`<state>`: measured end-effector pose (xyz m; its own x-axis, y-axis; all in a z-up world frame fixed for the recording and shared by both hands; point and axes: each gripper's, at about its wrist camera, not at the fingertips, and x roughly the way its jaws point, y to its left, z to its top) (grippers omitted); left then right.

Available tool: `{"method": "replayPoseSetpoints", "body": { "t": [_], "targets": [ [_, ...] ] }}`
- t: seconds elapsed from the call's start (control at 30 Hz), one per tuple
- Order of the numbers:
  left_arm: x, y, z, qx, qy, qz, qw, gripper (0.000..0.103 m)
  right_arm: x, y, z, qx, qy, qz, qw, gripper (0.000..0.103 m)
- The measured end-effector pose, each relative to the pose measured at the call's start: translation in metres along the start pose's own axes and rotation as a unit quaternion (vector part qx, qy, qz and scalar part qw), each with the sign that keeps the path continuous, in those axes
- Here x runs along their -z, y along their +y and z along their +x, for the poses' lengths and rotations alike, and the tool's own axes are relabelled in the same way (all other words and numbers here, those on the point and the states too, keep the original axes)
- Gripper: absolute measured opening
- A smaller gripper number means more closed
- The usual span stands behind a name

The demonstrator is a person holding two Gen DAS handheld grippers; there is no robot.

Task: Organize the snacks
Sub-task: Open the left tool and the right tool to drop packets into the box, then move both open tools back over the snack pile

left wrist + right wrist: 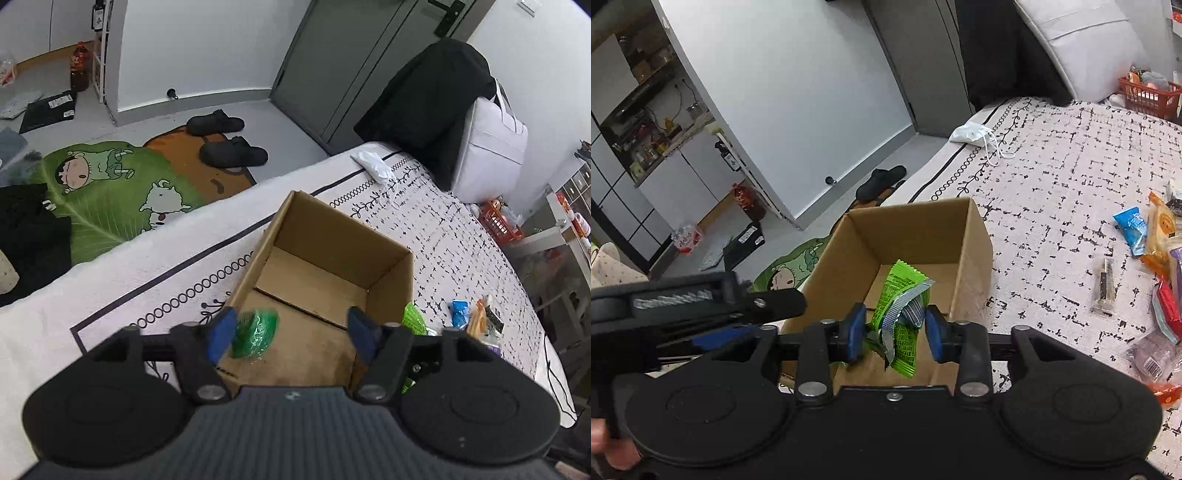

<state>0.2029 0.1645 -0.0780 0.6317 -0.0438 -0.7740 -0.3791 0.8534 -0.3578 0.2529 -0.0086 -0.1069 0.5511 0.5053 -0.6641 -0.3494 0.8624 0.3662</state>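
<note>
Bedroom bed (461,236) carries a cardboard box (391,273); both tools hover over it, dropping snacks. Left tool (291,334) stands apart, its green packet (255,332) loose in the box. Right tool (894,332) is apart around green packets (901,317), which I judge freed; next, fetch packets beside the box.

A grey door (354,62) stands in the pale wall (207,48), above a grey floor (280,122). Left of the door two black slippers (229,140) rest on a green cartoon rug (110,184). Right of the door a black coat (432,99) drapes over a white bag (495,147) on the bed (461,229). Far left of the door, kitchen shelves (646,110) hold bottles.
</note>
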Motion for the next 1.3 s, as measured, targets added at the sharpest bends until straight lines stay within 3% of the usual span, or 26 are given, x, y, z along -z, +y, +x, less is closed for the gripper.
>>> {"method": "replayPoseSetpoints", "body": {
  "t": [0.27, 0.57, 0.73, 1.3],
  "targets": [
    [0.002, 0.007, -0.018, 0.003, -0.003, -0.021, 0.9998, 0.078, 0.000, 0.004, -0.017, 0.011, -0.016, -0.012, 1.000, 0.071],
    [0.011, -0.002, -0.043, 0.021, -0.037, -0.021, 0.9989, 0.103, -0.002, -0.001, -0.052, 0.023, -0.044, -0.026, 0.998, 0.094],
    [0.016, -0.011, -0.053, 0.018, -0.044, -0.014, 0.9988, 0.103, -0.006, -0.011, -0.072, 0.032, -0.057, -0.024, 0.998, 0.103],
    [0.039, -0.052, -0.083, 0.021, -0.084, 0.006, 0.9963, 0.103, 0.001, -0.050, -0.126, 0.065, -0.087, -0.044, 0.993, 0.103]
  ]
}}
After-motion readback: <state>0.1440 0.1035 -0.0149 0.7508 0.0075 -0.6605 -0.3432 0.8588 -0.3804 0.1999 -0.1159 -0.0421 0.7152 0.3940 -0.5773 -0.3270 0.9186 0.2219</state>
